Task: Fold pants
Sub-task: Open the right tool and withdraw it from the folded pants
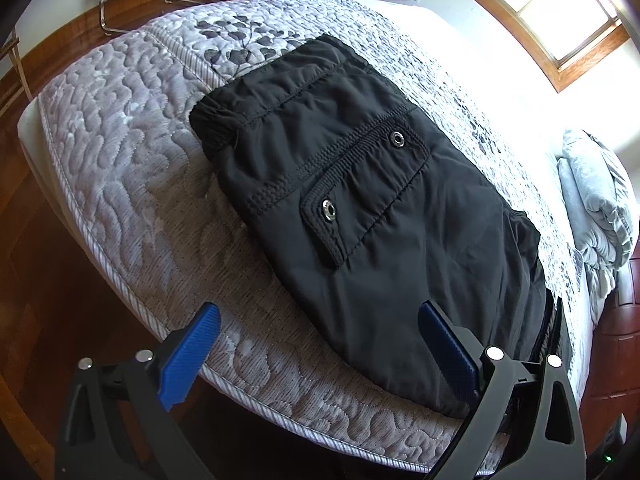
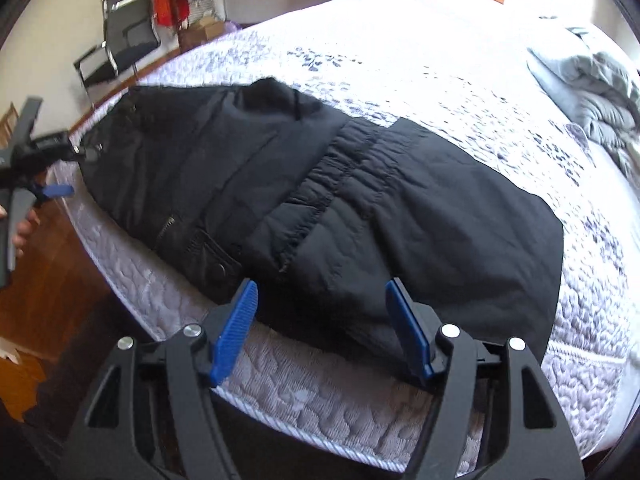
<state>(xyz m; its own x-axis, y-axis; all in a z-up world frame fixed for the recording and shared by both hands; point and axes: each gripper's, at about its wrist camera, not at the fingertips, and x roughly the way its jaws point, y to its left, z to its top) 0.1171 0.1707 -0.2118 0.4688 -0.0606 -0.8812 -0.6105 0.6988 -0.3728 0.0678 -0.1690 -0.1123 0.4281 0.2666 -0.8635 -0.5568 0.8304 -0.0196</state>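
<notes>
Black pants (image 1: 360, 208) lie folded on the quilted mattress (image 1: 132, 152), with a snap pocket flap facing up. My left gripper (image 1: 320, 320) is open, its blue pads spread over the near end of the pants, holding nothing. In the right wrist view the pants (image 2: 340, 200) lie across the bed with the elastic waistband on top. My right gripper (image 2: 322, 296) is open just above their near edge, empty. The left gripper (image 2: 48, 188) also shows at the far left of that view, at the pants' other end.
The mattress edge (image 2: 280, 420) runs close under both grippers, with wooden floor (image 1: 60, 280) below. A grey folded garment (image 1: 596, 208) lies at the far side of the bed. A black chair (image 2: 124, 40) stands by the wall.
</notes>
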